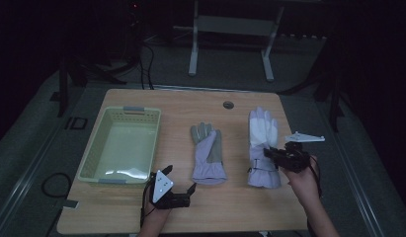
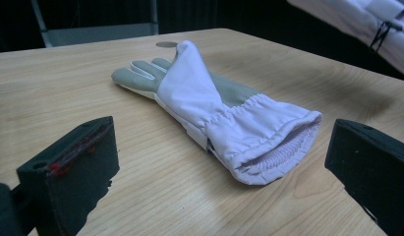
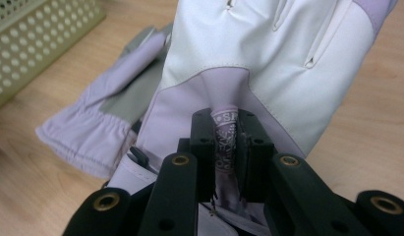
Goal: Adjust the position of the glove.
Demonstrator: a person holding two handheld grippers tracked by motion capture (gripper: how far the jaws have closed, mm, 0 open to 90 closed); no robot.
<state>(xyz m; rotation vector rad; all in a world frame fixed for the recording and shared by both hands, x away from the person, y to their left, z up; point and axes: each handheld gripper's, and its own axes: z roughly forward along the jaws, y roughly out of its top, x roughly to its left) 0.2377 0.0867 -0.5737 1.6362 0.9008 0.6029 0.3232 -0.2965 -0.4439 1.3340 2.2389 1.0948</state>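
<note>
White-backed glove (image 3: 268, 59) pinched in the right gripper (image 3: 228, 142) fingers; left gripper (image 2: 229, 162) fingers wide apart, empty, facing grey-palmed glove (image 2: 209, 103).

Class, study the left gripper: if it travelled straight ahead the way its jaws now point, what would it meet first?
Most likely the open cuff of the grey-palmed glove lying on the table. The left gripper has its jaws open and aimed at it, though depth is hard to judge.

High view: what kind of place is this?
Likely a lab data-collection station, not a home: a lone wooden table in a dark room, cables on the floor, a metal stand behind it.
</note>
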